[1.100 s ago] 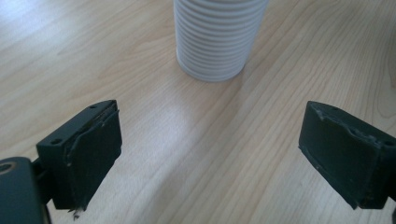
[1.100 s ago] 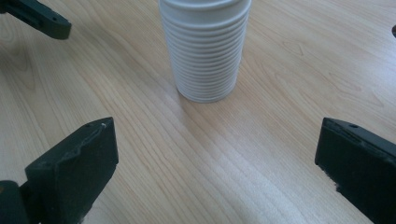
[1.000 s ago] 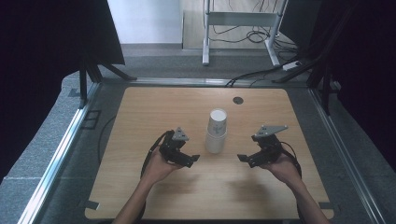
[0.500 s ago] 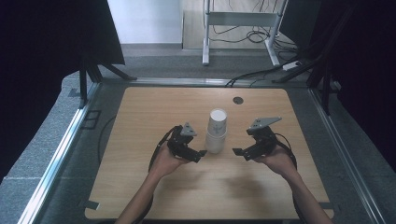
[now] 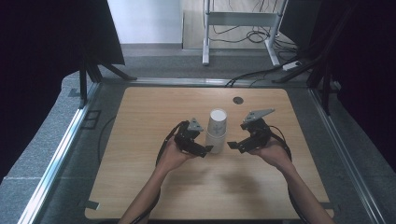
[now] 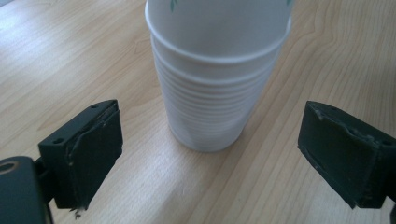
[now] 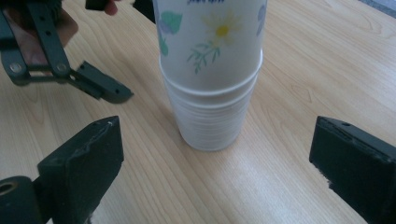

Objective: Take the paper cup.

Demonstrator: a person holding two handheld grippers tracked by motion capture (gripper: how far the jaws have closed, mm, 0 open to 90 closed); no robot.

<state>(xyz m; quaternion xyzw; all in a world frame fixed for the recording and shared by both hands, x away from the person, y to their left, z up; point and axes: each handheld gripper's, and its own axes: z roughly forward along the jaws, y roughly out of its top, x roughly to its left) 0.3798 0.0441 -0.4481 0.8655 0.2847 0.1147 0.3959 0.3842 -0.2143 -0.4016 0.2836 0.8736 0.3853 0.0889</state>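
A stack of white paper cups (image 5: 217, 128) stands upright in the middle of the wooden table (image 5: 149, 186); the top cup has a flower print (image 7: 219, 28). My left gripper (image 5: 201, 145) is close to the stack's left side, open, and the cups (image 6: 215, 93) stand just ahead between its jaws, untouched. My right gripper (image 5: 237, 140) faces the stack from the right. Its jaws have just been closing a little but stand wide and open, with the cups (image 7: 212, 93) ahead between them, untouched. The left gripper (image 7: 93, 86) also shows beyond the stack in the right gripper view.
A small dark round disc (image 5: 238, 100) sits in the tabletop behind the cups. Metal rails (image 5: 60, 154) run along the table's sides. White frame legs (image 5: 205, 37) and cables (image 5: 261, 74) lie on the floor beyond the far edge.
Both hands have moved inward and slightly forward, from well apart on either side to close beside the cup stack. The stack has not moved.
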